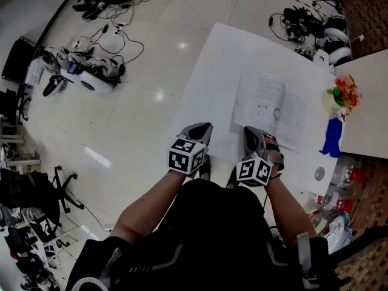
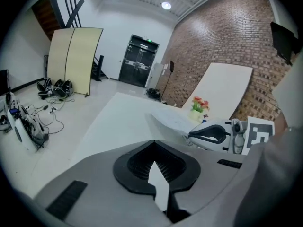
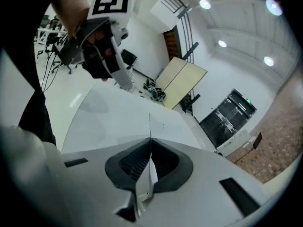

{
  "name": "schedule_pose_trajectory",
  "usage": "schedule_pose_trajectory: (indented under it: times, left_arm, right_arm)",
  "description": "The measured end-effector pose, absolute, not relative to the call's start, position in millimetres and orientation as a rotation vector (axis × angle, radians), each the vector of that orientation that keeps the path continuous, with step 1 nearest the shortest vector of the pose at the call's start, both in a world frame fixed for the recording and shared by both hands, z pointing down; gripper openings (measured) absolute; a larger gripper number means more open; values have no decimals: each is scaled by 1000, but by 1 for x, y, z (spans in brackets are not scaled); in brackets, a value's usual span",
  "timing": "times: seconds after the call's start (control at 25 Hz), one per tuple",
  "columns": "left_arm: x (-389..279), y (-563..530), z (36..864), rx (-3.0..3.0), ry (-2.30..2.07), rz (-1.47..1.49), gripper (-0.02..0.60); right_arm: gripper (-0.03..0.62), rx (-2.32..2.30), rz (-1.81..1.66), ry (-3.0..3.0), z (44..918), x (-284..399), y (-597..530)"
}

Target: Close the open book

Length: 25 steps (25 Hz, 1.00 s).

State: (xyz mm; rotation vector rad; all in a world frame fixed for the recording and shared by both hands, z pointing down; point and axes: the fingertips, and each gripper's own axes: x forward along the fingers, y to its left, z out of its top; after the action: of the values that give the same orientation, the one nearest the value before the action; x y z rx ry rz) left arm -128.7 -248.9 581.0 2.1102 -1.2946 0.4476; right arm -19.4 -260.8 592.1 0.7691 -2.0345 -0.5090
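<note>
The open book (image 1: 270, 105) lies flat on the white table (image 1: 212, 71), its printed pages facing up. At the book's near edge my right gripper (image 1: 250, 132) is shut on a thin sheet of the book; in the right gripper view that sheet (image 3: 149, 124) stands edge-on between the closed jaws (image 3: 150, 141). To the left of the book, over bare table, my left gripper (image 1: 203, 127) has its tips together (image 2: 152, 145) and nothing shows between them. The left gripper view has the book (image 2: 173, 119) ahead and the right gripper (image 2: 208, 134) at the right.
A pot of flowers (image 1: 342, 96), a blue cloth (image 1: 332, 137) and a small disc (image 1: 319, 173) sit at the table's right side, by a second white table (image 1: 370, 102). Cables and devices (image 1: 91, 71) lie on the floor at left, with office chairs (image 1: 36, 199) lower left.
</note>
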Motion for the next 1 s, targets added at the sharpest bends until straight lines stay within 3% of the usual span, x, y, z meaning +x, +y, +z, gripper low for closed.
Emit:
schedule_pose_trajectory:
  times: [0.36,0.76,1.0]
  left_arm:
    - [-48,-268,562,2261,-1108,507,-5]
    - [33,-268,560,2346,-941,595,-5]
    - [44,-266,565,2330,-915,629,-5]
  right_arm:
    - [8,1213,-182,-2172,537,59,-256]
    - [9,1767,768,-2207,580,201,-249]
    - [11,1832,1362,-2159,625,238,-247]
